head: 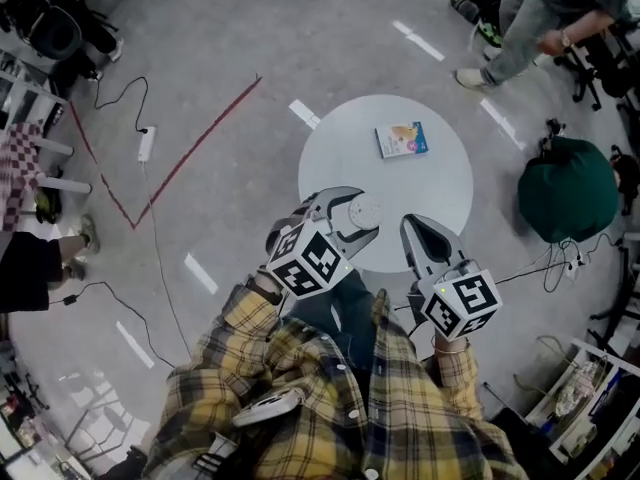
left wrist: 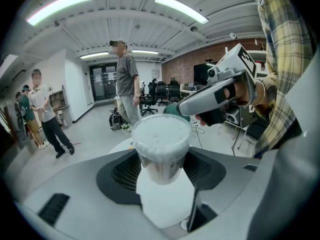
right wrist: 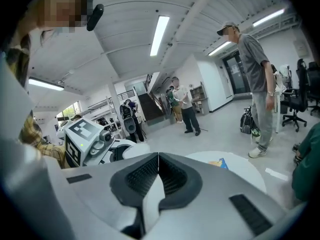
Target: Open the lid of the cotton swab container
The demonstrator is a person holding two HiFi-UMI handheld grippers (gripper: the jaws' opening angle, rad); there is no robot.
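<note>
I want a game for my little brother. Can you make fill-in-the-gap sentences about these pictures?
1. The left gripper holds the container full of cotton ____.
2. The jaws of the right gripper are pressed ____, with nothing between them.
3. The white table has a ____ top.
4. The small packet lying on the table is mostly ____.
Missing words: swabs; together; round; blue.

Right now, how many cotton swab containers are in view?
1. The cotton swab container is clamped in the left tongs, over the near side of the round table. No other shows.
</note>
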